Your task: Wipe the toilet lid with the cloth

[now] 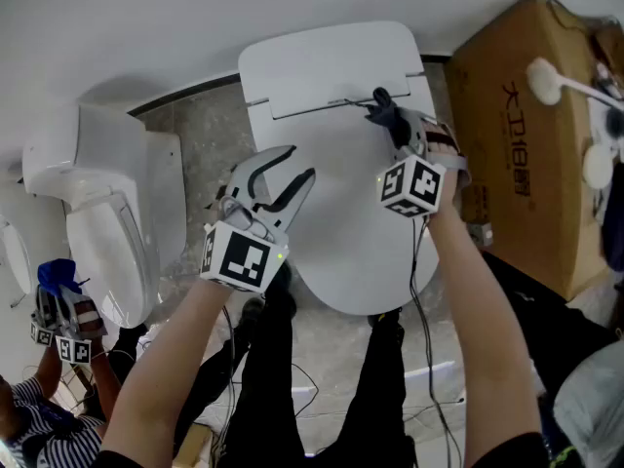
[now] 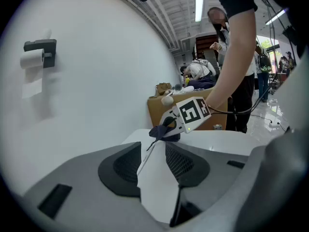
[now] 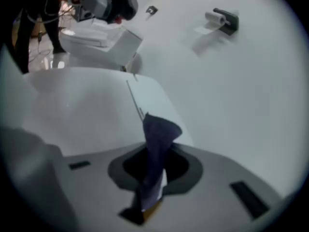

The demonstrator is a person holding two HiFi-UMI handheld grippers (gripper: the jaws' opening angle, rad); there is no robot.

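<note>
The white toilet lid is closed and fills the middle of the head view. My right gripper is shut on a dark blue cloth at the back of the lid, close to the hinge line. In the right gripper view the cloth stands bunched up between the jaws of the right gripper, above the lid. My left gripper hovers open over the lid's left part with nothing in it. The left gripper view looks between the left gripper's jaws at the lid and the cloth.
A brown cardboard box stands right of the toilet. A second white toilet is at the left. Another person's hand with grippers shows at the lower left. A toilet-paper holder hangs on the white wall. Cables trail on the floor.
</note>
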